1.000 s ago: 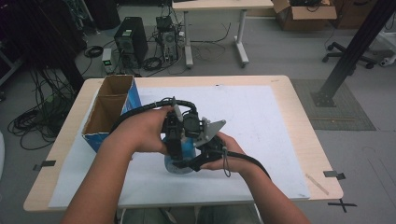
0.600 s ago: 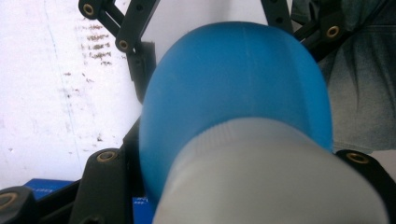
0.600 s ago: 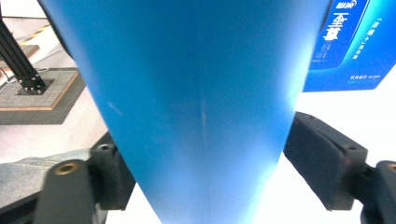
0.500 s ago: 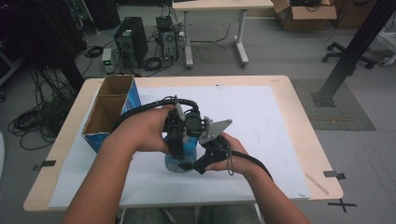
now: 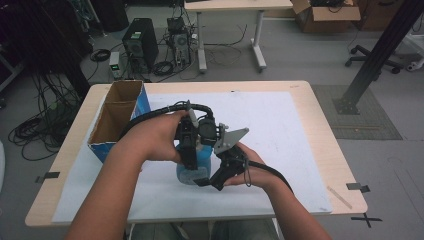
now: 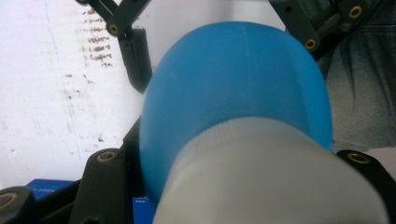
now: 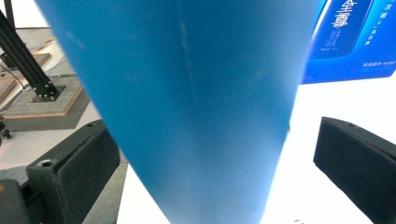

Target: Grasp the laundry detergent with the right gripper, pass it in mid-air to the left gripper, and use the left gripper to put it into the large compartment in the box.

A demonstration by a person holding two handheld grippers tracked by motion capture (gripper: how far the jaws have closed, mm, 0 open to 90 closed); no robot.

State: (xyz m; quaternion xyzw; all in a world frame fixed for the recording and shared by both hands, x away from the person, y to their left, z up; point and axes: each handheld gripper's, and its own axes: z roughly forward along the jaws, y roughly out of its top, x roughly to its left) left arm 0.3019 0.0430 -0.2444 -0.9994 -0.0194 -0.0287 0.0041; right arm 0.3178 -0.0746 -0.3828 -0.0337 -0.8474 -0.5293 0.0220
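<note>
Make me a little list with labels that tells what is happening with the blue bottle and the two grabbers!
Held thing: blue bottle with a pale grey cap, standing on the white sheet
Left gripper: clamped on the bottle near its cap
Right gripper: jaws have just been opening; the bottle stands between the pads, with a gap on each side
Nearby: open cardboard box with blue sides, at the table's left
Table: light wood, under the sheet

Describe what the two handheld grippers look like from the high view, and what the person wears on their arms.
Both the left gripper and the right gripper are black, built of bolted links with brass-coloured screws and flat black pads. A thick black cable trails from each. The right gripper carries a grey three-cornered plate. The forearms are bare, without sleeves.
</note>
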